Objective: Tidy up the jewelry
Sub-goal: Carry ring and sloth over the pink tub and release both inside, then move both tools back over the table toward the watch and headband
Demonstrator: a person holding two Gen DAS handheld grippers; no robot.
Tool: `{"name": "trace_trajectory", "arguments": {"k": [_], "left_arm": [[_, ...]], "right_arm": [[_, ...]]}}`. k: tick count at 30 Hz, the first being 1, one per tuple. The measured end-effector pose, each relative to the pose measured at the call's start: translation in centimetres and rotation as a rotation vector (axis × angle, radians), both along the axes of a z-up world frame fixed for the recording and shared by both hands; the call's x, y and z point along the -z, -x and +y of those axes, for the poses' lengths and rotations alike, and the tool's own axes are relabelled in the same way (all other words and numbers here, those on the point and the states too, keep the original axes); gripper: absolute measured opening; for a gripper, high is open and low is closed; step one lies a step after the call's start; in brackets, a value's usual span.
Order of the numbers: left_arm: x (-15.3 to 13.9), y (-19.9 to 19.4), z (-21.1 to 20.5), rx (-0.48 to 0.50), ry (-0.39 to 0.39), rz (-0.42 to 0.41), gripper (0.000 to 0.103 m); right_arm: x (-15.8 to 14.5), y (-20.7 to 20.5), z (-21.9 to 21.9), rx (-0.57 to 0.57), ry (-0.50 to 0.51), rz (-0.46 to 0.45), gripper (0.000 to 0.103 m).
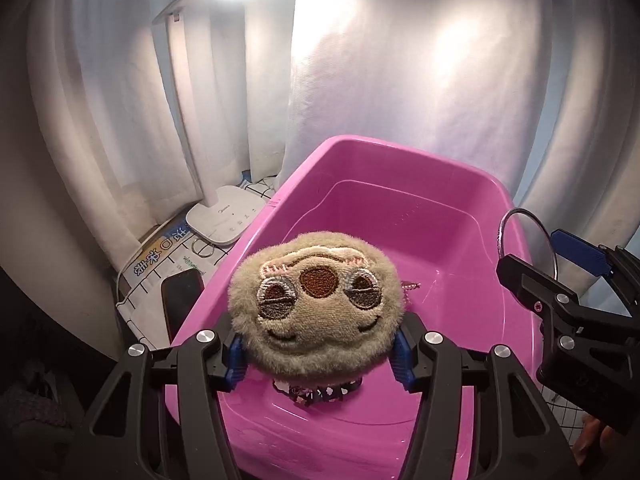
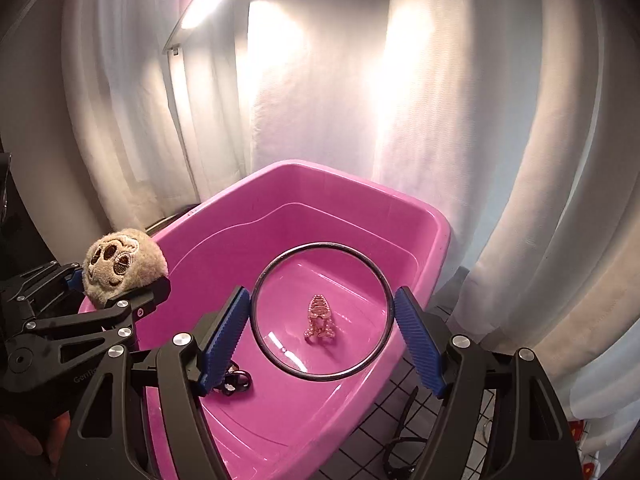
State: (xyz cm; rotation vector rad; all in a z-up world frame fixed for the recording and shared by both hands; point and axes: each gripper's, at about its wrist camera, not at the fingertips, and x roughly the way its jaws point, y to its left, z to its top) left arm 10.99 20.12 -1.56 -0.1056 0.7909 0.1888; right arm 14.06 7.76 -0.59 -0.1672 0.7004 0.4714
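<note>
My left gripper (image 1: 318, 354) is shut on a fluffy beige plush face (image 1: 316, 304) and holds it over the near left part of the pink tub (image 1: 400, 160). It also shows in the right wrist view (image 2: 124, 266). My right gripper (image 2: 322, 338) is shut on a thin dark bangle (image 2: 280, 264), held upright above the tub (image 2: 440, 232). The bangle also shows in the left wrist view (image 1: 528, 216). A pink beaded hair claw (image 2: 319, 318) lies on the tub floor. A dark patterned band (image 1: 320, 392) lies under the plush.
A white desk lamp (image 1: 224, 218) stands left of the tub, with a metal ring (image 1: 202, 247) and a dark phone (image 1: 180, 300) on the grid-pattern cloth beside it. White curtains hang behind. Dark cords (image 2: 400, 440) lie on the cloth right of the tub.
</note>
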Motion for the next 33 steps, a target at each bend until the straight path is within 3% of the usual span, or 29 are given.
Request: {"name": "trace_trajectory", "arguments": {"k": [12, 14, 20, 33], "left_arm": [[2.9, -1.8, 1.1, -0.003, 0.037, 0.103, 0.060], [3.2, -1.9, 1.3, -0.008, 0.039, 0.111, 0.067], [3.8, -1.8, 1.8, -0.023, 0.056, 0.134, 0.073], [2.6, -0.7, 1.9, -0.042, 0.047, 0.095, 0.080]], "right_arm": [[1.7, -2.6, 1.7, 0.017, 0.070, 0.073, 0.072], [1.8, -2.8, 1.8, 0.020, 0.066, 0.092, 0.072], [1.9, -3.0, 1.5, 0.035, 0.060, 0.104, 0.073], [1.5, -2.6, 0.6, 0.055, 0.058, 0.099, 0.073]]}}
